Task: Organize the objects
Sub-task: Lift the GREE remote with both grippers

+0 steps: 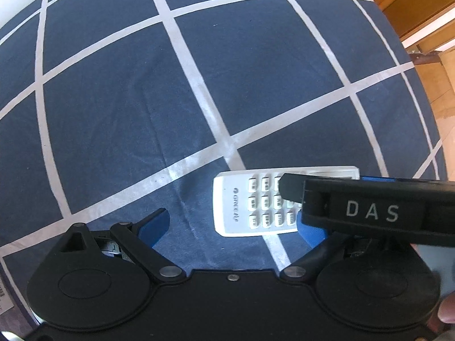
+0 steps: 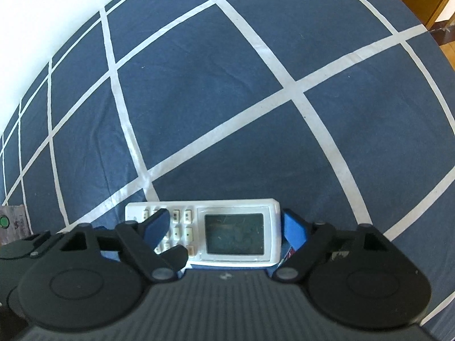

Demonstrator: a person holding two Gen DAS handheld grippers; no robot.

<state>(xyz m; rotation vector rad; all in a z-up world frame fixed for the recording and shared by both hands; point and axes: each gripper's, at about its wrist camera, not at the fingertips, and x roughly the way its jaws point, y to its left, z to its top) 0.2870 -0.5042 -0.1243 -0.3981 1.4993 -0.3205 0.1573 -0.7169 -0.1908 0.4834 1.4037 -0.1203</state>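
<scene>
The right gripper's finger (image 1: pixel 369 207) is crossing your left view and hiding the remote's (image 1: pixel 244 204) screen end. In your right view a blue pad (image 2: pixel 157 224) and a black link are covering part of its keypad, and the gripper body is cutting off its near edge. Key labels are reading too blurred to tell. Whether either pad is touching the remote (image 2: pixel 233 233) you cannot tell. A label (image 2: pixel 12 224) at the left edge is getting cropped.

Open bedsheet (image 1: pixel 113 99) beyond remote (image 1: pixel 241 216).
</scene>
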